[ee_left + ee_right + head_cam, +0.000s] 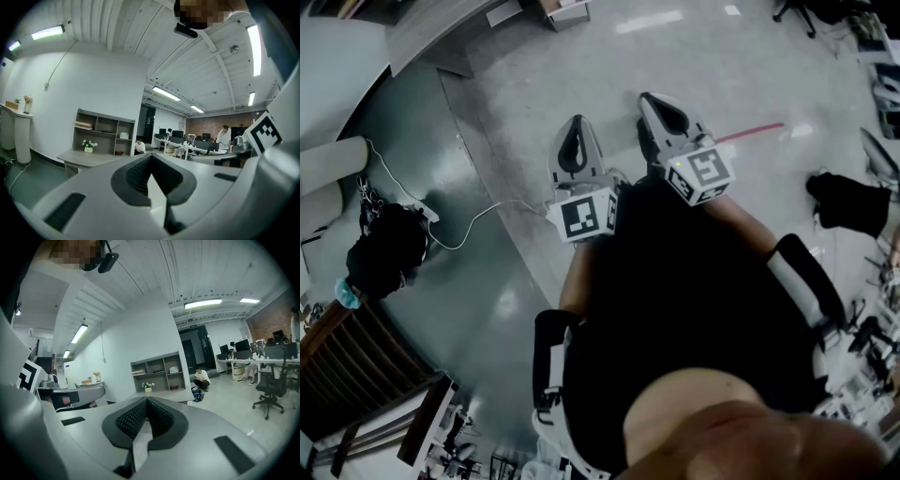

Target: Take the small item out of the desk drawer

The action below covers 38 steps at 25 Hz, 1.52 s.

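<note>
On the floor at the far left of the head view lay one black bag (384,253) with one white cable (473,220) beside it. Next came the left gripper (578,131), then the right gripper (656,105). They were held out side by side over bare floor (750,66), near each other but apart. At the far right was one dark bundle (848,202), which I couldn't identify.

Fingers: both pairs were closed, pads together, with nothing between them. Each gripper view confirmed it.

The drawer and the small item showed in no view. The only candidate was one desk (79,160) against the white wall (93,79), well ahead of both grippers. It carried one shelf unit (103,131) and one flower pot (88,146). No drawer front was readable at that range.

Counts, left to right in the left gripper view:
- one desk
- one crouching person (139,146) by the shelf unit
- one standing person (225,137) at the far workstations

The right gripper view added one office chair (269,387). That made two grippers, zero drawers and zero items on show.

Handling was a judgement only, since the item was unseen. Small probably meant light; stiffness, slip and fragility were unknown. My read was to open the drawer first by its handle or front edge with one gripper. The other gripper would then pinch the item across its narrowest sides with a gentle squeeze.
</note>
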Motion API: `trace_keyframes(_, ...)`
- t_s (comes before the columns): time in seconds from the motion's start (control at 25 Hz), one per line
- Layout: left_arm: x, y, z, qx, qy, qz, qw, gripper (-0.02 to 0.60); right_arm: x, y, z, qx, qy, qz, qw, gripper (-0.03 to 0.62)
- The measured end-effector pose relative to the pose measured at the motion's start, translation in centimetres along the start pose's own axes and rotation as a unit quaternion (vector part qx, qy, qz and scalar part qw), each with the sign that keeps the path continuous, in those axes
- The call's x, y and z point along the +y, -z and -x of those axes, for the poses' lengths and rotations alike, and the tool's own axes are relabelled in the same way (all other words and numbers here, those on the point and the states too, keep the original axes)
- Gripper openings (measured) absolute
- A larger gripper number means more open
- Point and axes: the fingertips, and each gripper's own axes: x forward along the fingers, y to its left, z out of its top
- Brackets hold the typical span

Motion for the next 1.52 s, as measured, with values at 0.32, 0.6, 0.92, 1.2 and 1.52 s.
trace_keyframes(0.32, 0.6, -0.8, -10.6, 0.015, -0.015, -0.009, 0.9997, -0.005, -7.0, -2.3, -7.7, 0.016, -0.029, 0.001, 0.999, -0.005)
trace_keyframes(0.6, -0.7, -1.6, -19.1, 0.018, -0.026, -0.024, 0.9992, -0.005, -13.9, -4.3, -12.9, 0.021, -0.044, -0.001, 0.999, -0.005)
trace_keyframes(0.92, -2.0, -2.8, -26.6, 0.026, -0.049, -0.018, 0.9983, -0.005, -20.2, -6.1, -17.4, 0.036, -0.070, -0.003, 0.997, -0.005)
trace_keyframes(1.2, -1.2, -2.4, -30.8, 0.045, -0.068, -0.012, 0.9966, -0.005, -23.1, -6.9, -21.4, 0.042, -0.092, -0.009, 0.995, -0.005)
trace_keyframes(1.52, 1.6, -1.2, -35.7, 0.065, -0.080, -0.003, 0.9946, -0.005, -24.6, -5.9, -25.7, 0.059, -0.101, -0.013, 0.993, -0.004)
